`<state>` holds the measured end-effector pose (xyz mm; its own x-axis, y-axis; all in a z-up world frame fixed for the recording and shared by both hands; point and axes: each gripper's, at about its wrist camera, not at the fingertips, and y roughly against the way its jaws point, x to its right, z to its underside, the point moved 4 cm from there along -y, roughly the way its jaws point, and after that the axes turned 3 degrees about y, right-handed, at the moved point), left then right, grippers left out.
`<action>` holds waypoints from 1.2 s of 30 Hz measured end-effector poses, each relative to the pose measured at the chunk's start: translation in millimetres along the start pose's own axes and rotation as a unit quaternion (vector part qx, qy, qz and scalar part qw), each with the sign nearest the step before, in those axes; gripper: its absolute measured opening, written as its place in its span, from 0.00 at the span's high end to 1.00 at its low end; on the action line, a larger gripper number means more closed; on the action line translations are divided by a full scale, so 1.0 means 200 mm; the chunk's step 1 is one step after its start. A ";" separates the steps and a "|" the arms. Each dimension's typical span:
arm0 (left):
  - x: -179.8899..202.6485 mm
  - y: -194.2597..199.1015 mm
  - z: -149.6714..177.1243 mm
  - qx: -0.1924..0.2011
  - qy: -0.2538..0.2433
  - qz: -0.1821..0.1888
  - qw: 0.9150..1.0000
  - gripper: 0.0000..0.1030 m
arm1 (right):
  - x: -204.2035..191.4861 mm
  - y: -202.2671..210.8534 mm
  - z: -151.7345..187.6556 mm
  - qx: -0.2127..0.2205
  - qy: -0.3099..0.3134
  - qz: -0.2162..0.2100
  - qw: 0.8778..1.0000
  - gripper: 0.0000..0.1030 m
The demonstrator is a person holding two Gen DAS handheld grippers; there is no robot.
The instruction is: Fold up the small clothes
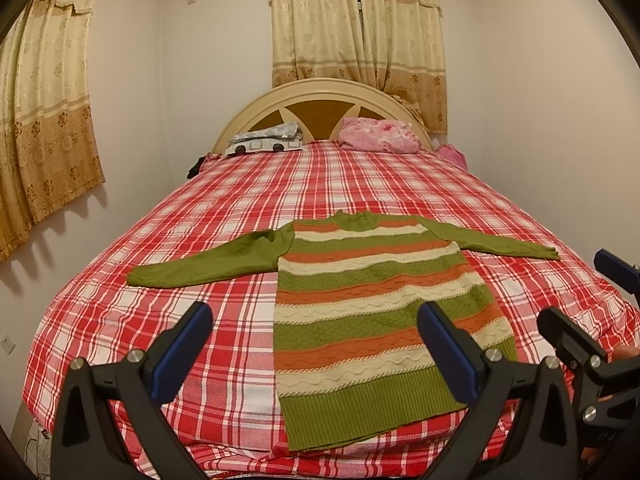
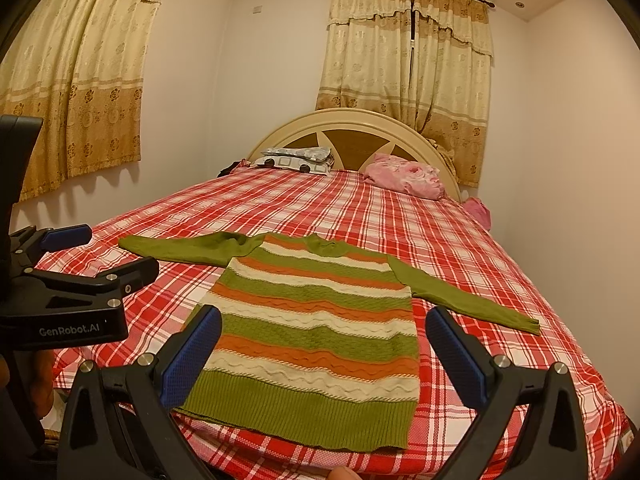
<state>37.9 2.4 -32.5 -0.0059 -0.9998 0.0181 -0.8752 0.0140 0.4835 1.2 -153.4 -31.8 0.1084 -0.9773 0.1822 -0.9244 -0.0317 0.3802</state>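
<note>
Flat on the bed point(image 1: 120, 320), near its foot, lies the sweater point(image 1: 372, 320), green, orange and cream in stripes, both green sleeves spread out sideways. Above its hem the left gripper point(image 1: 316, 344) hovers with jaws wide apart, holding nothing. Beside it the right gripper point(image 2: 324, 348) hangs over the hem too, jaws likewise spread and empty. Far off, against the headboard point(image 1: 320, 92), rest a patterned pillow point(image 1: 264, 142) and a pink one point(image 1: 378, 134).
</note>
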 end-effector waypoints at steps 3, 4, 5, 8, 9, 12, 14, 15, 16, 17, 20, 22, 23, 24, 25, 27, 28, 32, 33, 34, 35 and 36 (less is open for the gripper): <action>0.00 0.00 0.00 0.000 -0.001 0.000 1.000 0.00 | 0.00 0.00 0.00 -0.001 0.002 0.000 1.000 0.01; 0.00 0.00 0.00 0.000 0.000 0.000 1.000 0.00 | 0.00 0.00 0.00 -0.001 0.002 -0.001 1.000 0.01; 0.00 0.00 0.00 0.000 0.000 0.000 1.000 0.00 | 0.00 0.00 0.00 -0.001 0.001 -0.001 1.000 0.01; 0.00 0.00 0.01 -0.001 -0.001 0.000 1.000 0.00 | 0.00 0.00 0.00 -0.001 0.002 -0.001 1.000 0.01; 0.00 0.00 0.00 -0.001 -0.001 0.000 1.000 0.00 | 0.00 0.00 0.00 -0.001 0.003 -0.001 1.000 0.01; 0.00 -0.02 0.02 -0.005 -0.001 -0.002 1.000 0.00 | -0.01 -0.01 0.00 -0.001 0.010 0.004 1.000 0.01; 0.00 -0.03 0.02 -0.009 0.000 -0.002 1.000 0.00 | -0.01 -0.02 0.01 -0.004 0.012 0.002 1.000 0.01; 0.00 -0.03 0.02 -0.010 0.000 -0.002 1.000 0.00 | -0.01 -0.03 0.01 -0.005 0.011 0.001 1.000 0.01; 0.00 -0.04 0.02 -0.011 0.000 -0.002 1.000 0.00 | -0.02 -0.03 0.02 -0.007 0.012 0.000 1.000 0.01; 0.00 -0.04 0.03 -0.013 0.000 -0.002 1.000 0.00 | -0.01 -0.03 0.02 -0.008 0.012 0.000 1.000 0.01; 0.01 -0.06 0.03 -0.018 -0.002 -0.003 1.000 0.00 | 0.00 -0.05 0.03 -0.011 0.012 -0.001 1.000 0.01; 0.02 -0.07 0.02 -0.020 -0.005 -0.003 1.000 0.00 | 0.01 -0.06 0.04 -0.010 0.012 0.000 1.000 0.01; 0.02 -0.08 0.02 -0.021 -0.006 -0.003 1.000 0.00 | 0.01 -0.07 0.04 -0.011 0.011 -0.001 1.000 0.01; 0.02 -0.10 0.02 -0.024 -0.007 0.000 1.000 0.00 | 0.02 -0.09 0.05 -0.012 0.009 -0.003 1.000 0.01; 0.02 -0.11 0.03 -0.027 -0.006 0.002 1.000 0.00 | 0.02 -0.10 0.06 -0.015 0.007 -0.006 1.000 0.01; 0.02 -0.16 0.04 -0.038 -0.004 0.005 0.999 0.00 | 0.04 -0.14 0.08 -0.023 0.003 -0.011 1.000 0.01; 0.02 -0.18 0.04 -0.043 -0.005 0.007 0.999 0.00 | 0.05 -0.17 0.09 -0.027 0.003 -0.008 1.000 0.01; 0.04 -0.29 0.05 -0.055 -0.024 -0.004 0.998 0.00 | 0.13 -0.27 0.13 -0.039 -0.006 -0.008 0.999 0.01; 0.05 -0.33 0.05 -0.059 -0.029 -0.006 0.998 0.00 | 0.15 -0.29 0.14 -0.042 -0.011 -0.008 0.999 0.01; 0.05 -0.36 0.06 -0.063 -0.034 -0.007 0.997 0.00 | 0.19 -0.33 0.16 -0.047 -0.022 -0.011 0.999 0.01; 0.06 -0.41 0.06 -0.069 -0.041 -0.009 0.997 0.00 | 0.21 -0.36 0.17 -0.051 -0.030 -0.016 0.998 0.01; 0.06 -0.43 0.06 -0.073 -0.046 -0.011 0.996 0.00 | 0.24 -0.40 0.18 -0.056 -0.040 -0.021 0.997 0.01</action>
<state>108.0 -11.6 -84.6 -0.0368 -0.9968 -0.0712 -0.7965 -0.0138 0.6045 66.3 -206.2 -85.9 0.1117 -0.9894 0.0931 -0.8730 -0.0529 0.4848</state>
